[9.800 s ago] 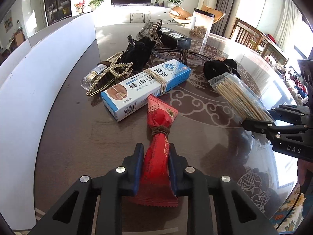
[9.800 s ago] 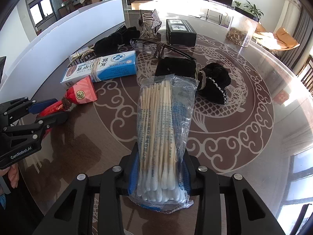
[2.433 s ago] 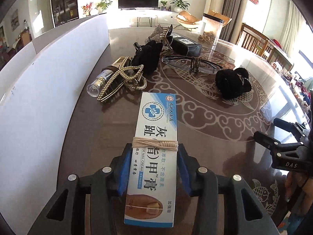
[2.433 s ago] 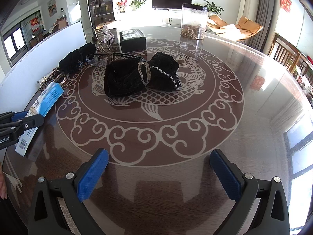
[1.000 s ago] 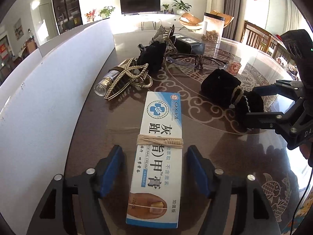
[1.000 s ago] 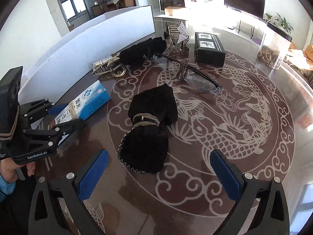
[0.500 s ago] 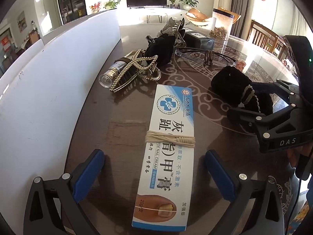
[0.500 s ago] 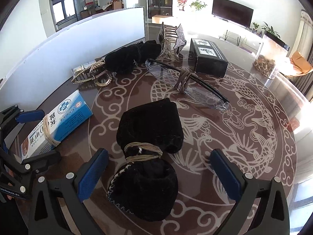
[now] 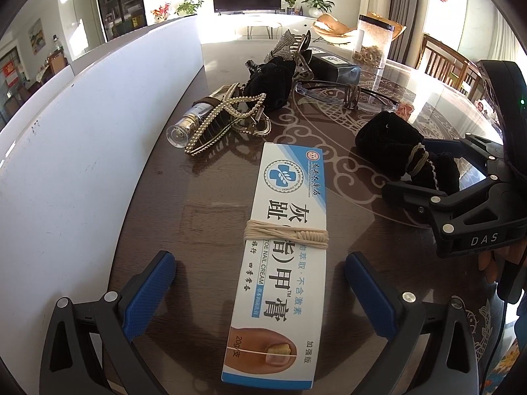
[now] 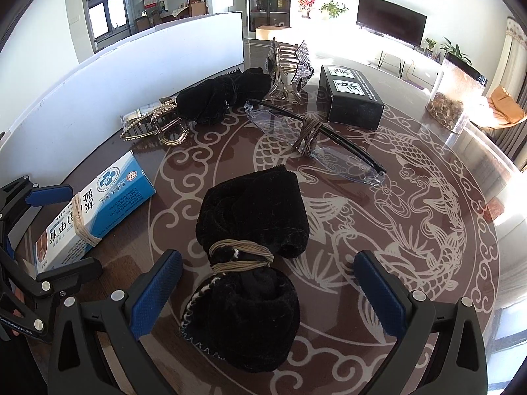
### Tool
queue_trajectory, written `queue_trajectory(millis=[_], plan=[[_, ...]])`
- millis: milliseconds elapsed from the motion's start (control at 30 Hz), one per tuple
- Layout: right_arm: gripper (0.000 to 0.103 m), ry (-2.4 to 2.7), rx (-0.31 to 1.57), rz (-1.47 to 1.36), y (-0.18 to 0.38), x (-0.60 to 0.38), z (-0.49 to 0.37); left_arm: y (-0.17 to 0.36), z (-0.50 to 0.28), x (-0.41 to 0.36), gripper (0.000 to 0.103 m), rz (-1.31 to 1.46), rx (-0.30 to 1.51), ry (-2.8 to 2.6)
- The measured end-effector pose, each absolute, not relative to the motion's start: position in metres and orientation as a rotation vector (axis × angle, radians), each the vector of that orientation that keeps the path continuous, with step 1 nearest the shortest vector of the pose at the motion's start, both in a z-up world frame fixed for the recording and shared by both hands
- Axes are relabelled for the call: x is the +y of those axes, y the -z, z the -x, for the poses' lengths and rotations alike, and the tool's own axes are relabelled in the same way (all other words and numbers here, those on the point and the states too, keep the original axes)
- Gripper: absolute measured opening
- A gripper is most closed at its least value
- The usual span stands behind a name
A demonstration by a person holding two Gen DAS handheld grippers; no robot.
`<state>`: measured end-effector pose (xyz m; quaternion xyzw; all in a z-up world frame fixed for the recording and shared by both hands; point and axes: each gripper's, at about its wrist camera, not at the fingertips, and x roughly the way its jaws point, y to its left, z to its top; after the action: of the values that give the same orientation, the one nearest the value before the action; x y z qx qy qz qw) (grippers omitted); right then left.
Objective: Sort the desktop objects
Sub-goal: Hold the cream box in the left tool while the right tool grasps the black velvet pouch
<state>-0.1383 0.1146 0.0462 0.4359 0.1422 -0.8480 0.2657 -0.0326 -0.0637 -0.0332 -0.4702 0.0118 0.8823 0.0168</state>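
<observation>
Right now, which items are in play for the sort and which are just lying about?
In play:
- cream box, between open left gripper
- black pouch, between open right gripper

Lying about:
- glasses
- black box
- pearl clip
- jar

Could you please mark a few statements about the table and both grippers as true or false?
1. The left gripper is clamped on the cream box. False: its pads stand clear of the box on both sides.
2. The right gripper is open, with the black pouch between its fingers. True.
3. Cord is tied around the middle of the glasses. True.
4. The black box lies on top of the cream box. False: it sits apart, at the far side of the table, beyond the glasses.
5. The pearl hair clip lies near the white wall panel. True.
</observation>
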Motion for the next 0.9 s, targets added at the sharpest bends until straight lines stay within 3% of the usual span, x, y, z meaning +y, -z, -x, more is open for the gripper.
queue_trajectory(millis=[433, 567, 633, 667, 733, 767, 900], plan=[[0.103, 2.29, 0.385, -1.177, -0.047, 0.114, 0.138, 0.033, 0.032, -0.063, 0.103, 1.465, 0.037, -2.741], [0.102, 2.229, 0.407, -1.243, -0.05, 0.11, 0.146, 0.031, 0.028, -0.045, 0.101, 1.408, 0.109, -2.665], [0.086, 2.212, 0.364, -1.223, -0.054, 0.111, 0.147, 0.028, 0.023, -0.036, 0.075, 1.348, 0.137, -2.65], [0.073, 2.216, 0.382, -1.207, -0.056, 0.11, 0.145, 0.027, 0.021, -0.034, 0.07, 1.335, 0.144, -2.648], [0.043, 2.209, 0.424, -1.18, -0.059, 0.106, 0.14, 0.023, 0.018, -0.034, 0.042, 1.319, 0.136, -2.64], [0.036, 2.211, 0.425, -1.181, -0.062, 0.106, 0.137, 0.023, 0.017, -0.037, 0.042, 1.319, 0.099, -2.627], [0.036, 2.237, 0.379, -1.173, -0.074, 0.117, 0.115, 0.012, 0.012, -0.051, 0.042, 1.26, -0.052, -2.626]])
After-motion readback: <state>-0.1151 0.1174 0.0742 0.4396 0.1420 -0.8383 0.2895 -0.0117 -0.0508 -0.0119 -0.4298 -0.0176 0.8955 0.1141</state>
